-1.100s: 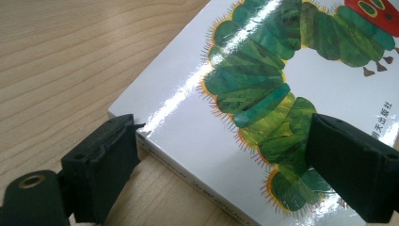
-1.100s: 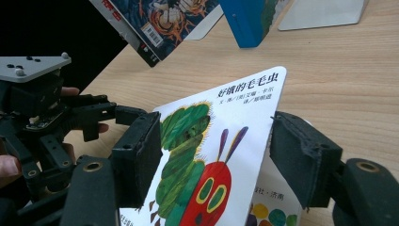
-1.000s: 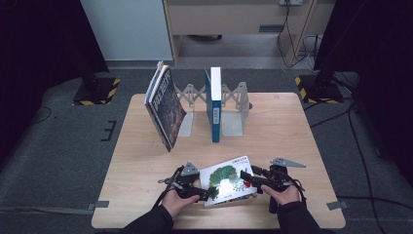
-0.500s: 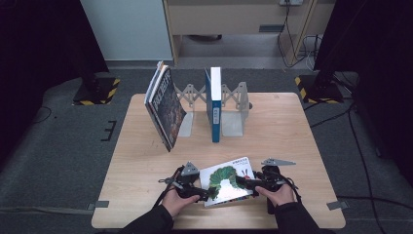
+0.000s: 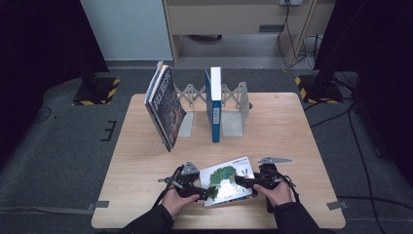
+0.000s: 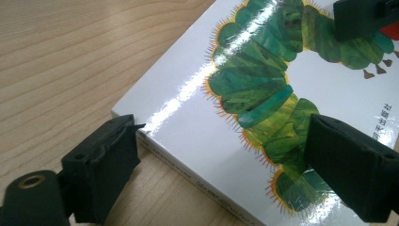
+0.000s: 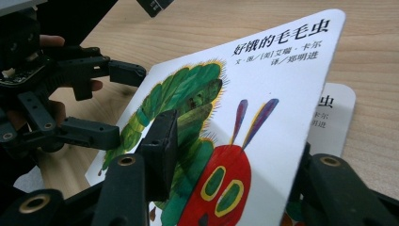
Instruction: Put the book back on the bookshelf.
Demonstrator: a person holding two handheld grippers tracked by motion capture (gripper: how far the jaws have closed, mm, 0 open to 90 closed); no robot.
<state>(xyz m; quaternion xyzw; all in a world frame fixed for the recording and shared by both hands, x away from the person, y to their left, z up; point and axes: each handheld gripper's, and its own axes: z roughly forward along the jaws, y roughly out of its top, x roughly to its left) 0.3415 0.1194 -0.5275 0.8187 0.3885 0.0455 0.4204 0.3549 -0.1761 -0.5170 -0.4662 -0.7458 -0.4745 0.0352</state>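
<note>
Books: one caterpillar book [image 5: 225,181] flat, two books [image 5: 165,105] standing in the rack [image 5: 234,105]. Left gripper [image 5: 207,191] straddles its corner, unclenched; right gripper [image 5: 243,181], jaws just closing, pinches its lifted cover.

I count two tongs: my left tongs [image 5: 210,191] and my right tongs [image 5: 242,181], one in each of two hands. On the one desk [image 5: 292,131] I see one caterpillar picture book [image 5: 225,178] lying near me, one blue book [image 5: 214,102] standing upright in one expanding metal book rack [image 5: 234,105], and about two dark books [image 5: 164,105] leaning at its left end
</note>
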